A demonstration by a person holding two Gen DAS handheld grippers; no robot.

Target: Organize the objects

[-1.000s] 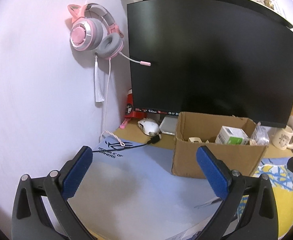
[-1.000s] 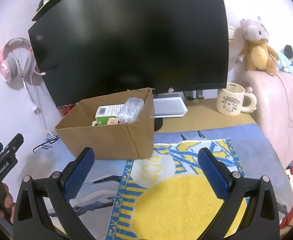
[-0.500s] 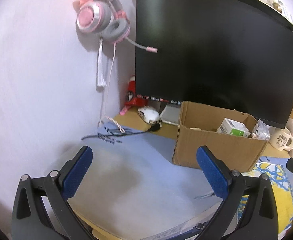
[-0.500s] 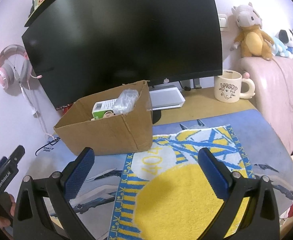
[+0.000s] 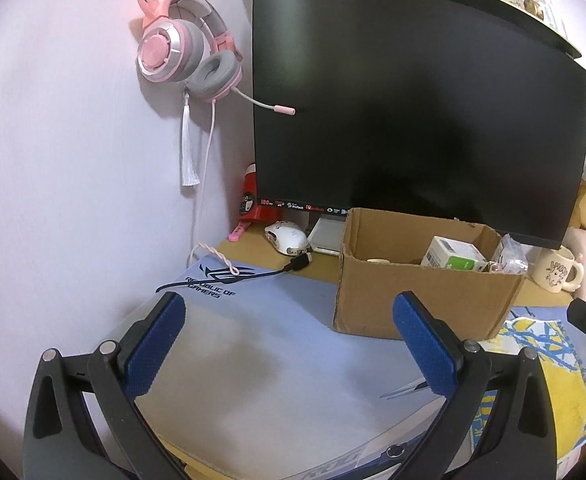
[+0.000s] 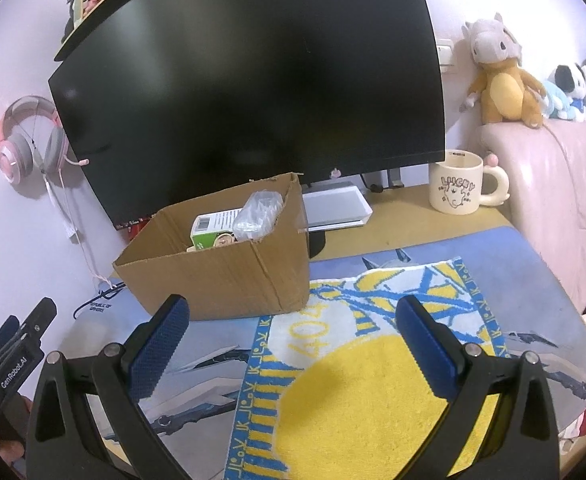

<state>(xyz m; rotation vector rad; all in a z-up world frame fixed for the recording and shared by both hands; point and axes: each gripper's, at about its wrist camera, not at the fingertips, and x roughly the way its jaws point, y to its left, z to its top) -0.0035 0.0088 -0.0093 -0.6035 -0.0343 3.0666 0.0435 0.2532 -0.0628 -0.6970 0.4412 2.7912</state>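
Observation:
An open cardboard box (image 5: pixel 421 304) stands on the blue desk mat (image 5: pixel 261 344) in front of the monitor; it also shows in the right wrist view (image 6: pixel 221 280). It holds a green-and-white carton (image 5: pixel 453 254) and a clear plastic bag (image 6: pixel 259 210). My left gripper (image 5: pixel 289 340) is open and empty above the mat, left of the box. My right gripper (image 6: pixel 293 344) is open and empty above a yellow and blue towel (image 6: pixel 373 380), near the box's front right corner.
A black monitor (image 5: pixel 413 120) fills the back. A pink headset (image 5: pixel 185 48) hangs on the left wall. A white mouse (image 5: pixel 287 237) and a black cable plug (image 5: pixel 299 263) lie behind the mat. A cream mug (image 6: pixel 459 192) and plush toys (image 6: pixel 501 80) are at the right.
The left gripper view swung left and upward, then came back lower and toward the box. The right gripper stayed over the towel. Both stayed open and empty.

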